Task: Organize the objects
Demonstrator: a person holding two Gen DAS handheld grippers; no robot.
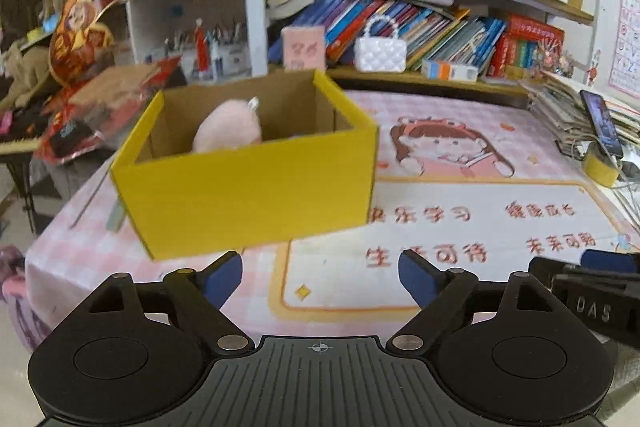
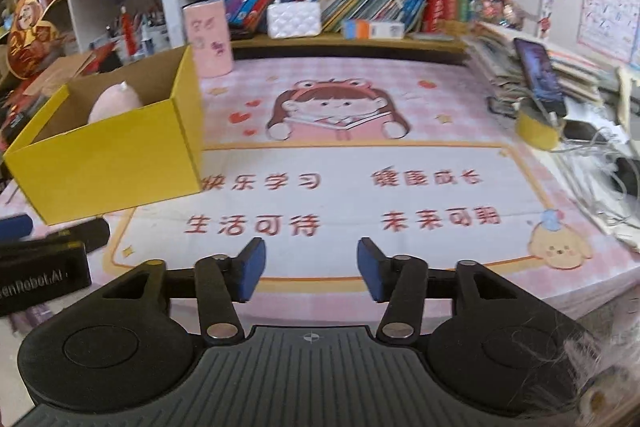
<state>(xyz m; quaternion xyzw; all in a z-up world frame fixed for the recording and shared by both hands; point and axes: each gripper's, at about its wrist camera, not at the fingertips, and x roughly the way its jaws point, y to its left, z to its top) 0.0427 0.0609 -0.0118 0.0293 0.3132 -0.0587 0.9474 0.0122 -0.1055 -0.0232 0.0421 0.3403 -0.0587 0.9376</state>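
Note:
A yellow cardboard box (image 1: 256, 183) stands open-topped on the pink cartoon table mat (image 1: 460, 219); the right wrist view shows the box (image 2: 116, 155) at the left. A pale pink plush toy (image 1: 228, 127) lies inside it, and its top shows over the box wall (image 2: 116, 103). My left gripper (image 1: 320, 275) hangs in front of the box, open and empty. My right gripper (image 2: 310, 275) is over the mat's printed text, open with nothing between its blue pads (image 2: 252, 273). The right gripper's body (image 1: 588, 291) shows at the left wrist view's right edge; the left gripper's body (image 2: 44, 259) shows at the other view's left edge.
A pink cylindrical holder (image 2: 209, 37) stands behind the box. A white quilted handbag (image 2: 293, 17) sits on the low bookshelf. A phone (image 2: 538, 73) leans on a yellow stand (image 2: 536, 129) at the right, beside stacked papers and loose cables (image 2: 600, 187). Clutter fills the left shelves.

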